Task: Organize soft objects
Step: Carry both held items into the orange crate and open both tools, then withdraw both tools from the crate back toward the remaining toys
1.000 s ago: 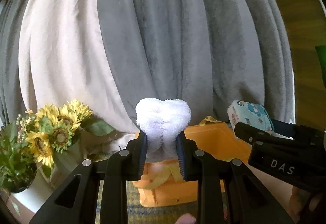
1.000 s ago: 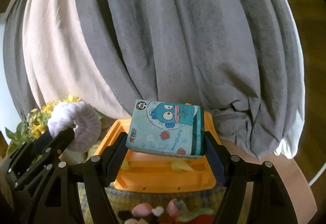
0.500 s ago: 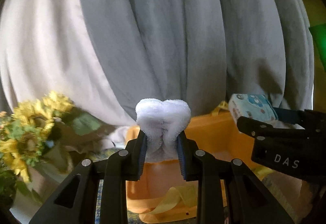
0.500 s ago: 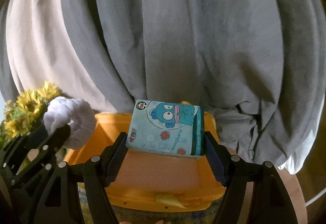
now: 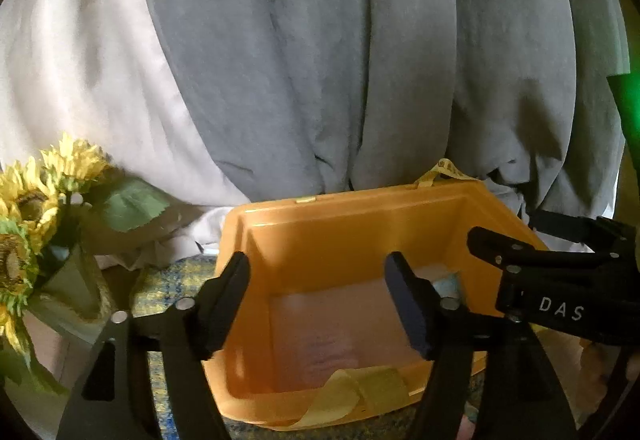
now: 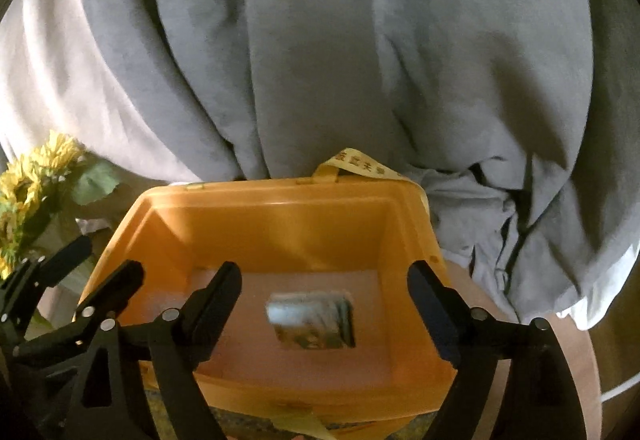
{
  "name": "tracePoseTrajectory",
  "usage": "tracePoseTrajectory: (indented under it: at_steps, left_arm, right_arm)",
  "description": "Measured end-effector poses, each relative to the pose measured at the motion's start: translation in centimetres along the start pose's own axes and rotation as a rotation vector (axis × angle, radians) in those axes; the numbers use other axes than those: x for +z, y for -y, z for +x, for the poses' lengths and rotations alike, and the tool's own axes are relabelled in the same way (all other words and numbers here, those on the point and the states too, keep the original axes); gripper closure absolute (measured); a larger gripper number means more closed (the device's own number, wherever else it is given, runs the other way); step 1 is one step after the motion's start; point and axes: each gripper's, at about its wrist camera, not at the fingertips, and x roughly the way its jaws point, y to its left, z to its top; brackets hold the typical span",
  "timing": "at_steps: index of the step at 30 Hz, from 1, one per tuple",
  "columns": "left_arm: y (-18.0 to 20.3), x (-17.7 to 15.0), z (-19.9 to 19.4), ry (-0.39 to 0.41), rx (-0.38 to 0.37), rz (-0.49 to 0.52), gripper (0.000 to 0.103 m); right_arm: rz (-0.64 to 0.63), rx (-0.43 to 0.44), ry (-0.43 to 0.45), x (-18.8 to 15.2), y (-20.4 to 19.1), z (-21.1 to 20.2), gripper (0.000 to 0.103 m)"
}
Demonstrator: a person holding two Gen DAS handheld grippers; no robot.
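An orange plastic bin [image 5: 400,200] [image 6: 280,192] stands open right under both grippers. My left gripper [image 5: 318,276] [image 6: 102,264] hangs over its left half, jaws opening with nothing between them. The white fluffy ring it carried is in neither view. My right gripper [image 6: 325,280] [image 5: 504,226] hangs over the bin's right half, jaws opening and empty too. The blue cartoon tissue packet [image 6: 310,320] shows blurred low inside the bin, below those jaws. In the left wrist view only a corner of the packet [image 5: 448,284] shows past my right finger.
Heavy grey and white curtains [image 5: 320,60] hang close behind the bin. Artificial sunflowers [image 5: 36,200] in a vase stand at its left. A yellow printed ribbon [image 6: 360,164] hangs over the back rim, another strip [image 5: 352,392] over the front. A patterned mat [image 5: 160,288] lies underneath.
Both grippers moved forward and down over the bin and opened. The white fluffy ring left the left jaws and is out of sight. The tissue packet dropped from the right jaws into the bin.
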Motion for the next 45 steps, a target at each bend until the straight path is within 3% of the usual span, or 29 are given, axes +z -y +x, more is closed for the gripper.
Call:
tracePoseTrajectory:
  at_steps: [10, 20, 26, 45]
  left_arm:
    - [0.0, 0.8, -5.8, 0.100, 0.045, -0.019, 0.015]
    - [1.0, 0.1, -12.4, 0.163, 0.019, -0.050, 0.012]
    - [1.6, -1.4, -15.4, 0.174, 0.009, -0.051, 0.012]
    - [4.0, -7.0, -22.1, 0.163, 0.035, -0.035, 0.011]
  right_arm:
    - [0.039, -0.045, 0.110, -0.4, 1.0, -4.4, 0.017]
    - [0.058, -0.063, 0.252, -1.9, 1.5, -12.0, 0.013]
    - [0.042, -0.119, 0.313, -3.7, 1.6, -15.7, 0.012]
    - [0.050, -0.108, 0.301, -10.5, 2.9, -22.1, 0.011]
